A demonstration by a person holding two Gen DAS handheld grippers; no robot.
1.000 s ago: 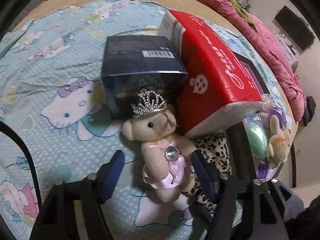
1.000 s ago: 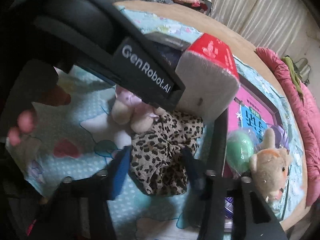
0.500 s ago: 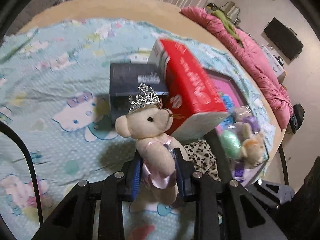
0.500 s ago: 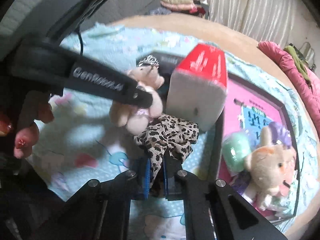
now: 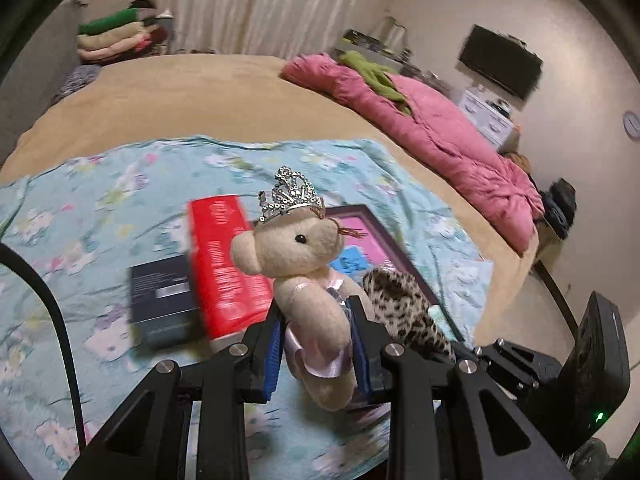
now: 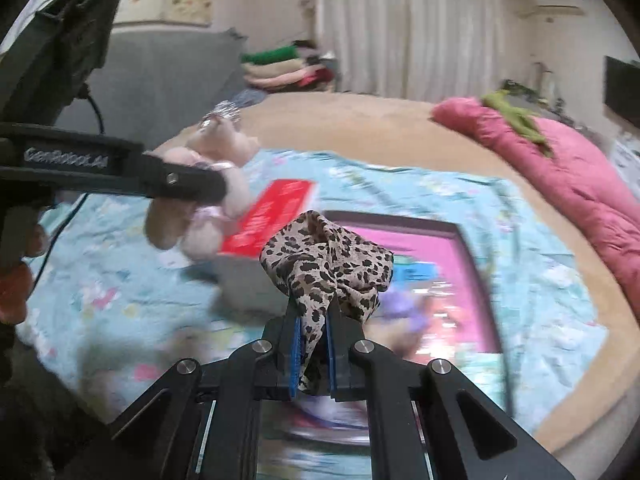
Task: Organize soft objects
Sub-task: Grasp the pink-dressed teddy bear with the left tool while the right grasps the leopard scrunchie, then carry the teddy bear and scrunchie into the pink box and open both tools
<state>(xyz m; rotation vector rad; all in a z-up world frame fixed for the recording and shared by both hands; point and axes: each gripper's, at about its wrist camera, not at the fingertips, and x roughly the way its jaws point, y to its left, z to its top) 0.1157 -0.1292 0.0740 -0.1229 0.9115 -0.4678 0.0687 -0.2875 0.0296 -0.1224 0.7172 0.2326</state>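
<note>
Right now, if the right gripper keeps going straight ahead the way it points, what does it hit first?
Probably the red box, just past the leopard cloth clamped in the right gripper; motion blur makes depth uncertain.

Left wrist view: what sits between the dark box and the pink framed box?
The red package, touching the dark box; the pink framed box lies beyond it.

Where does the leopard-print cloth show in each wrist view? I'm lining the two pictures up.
Left wrist view: leopard-print cloth at right of centre, behind the teddy bear.
Right wrist view: at centre, clamped in the right gripper.
Shared landmark: the red box, also.
</note>
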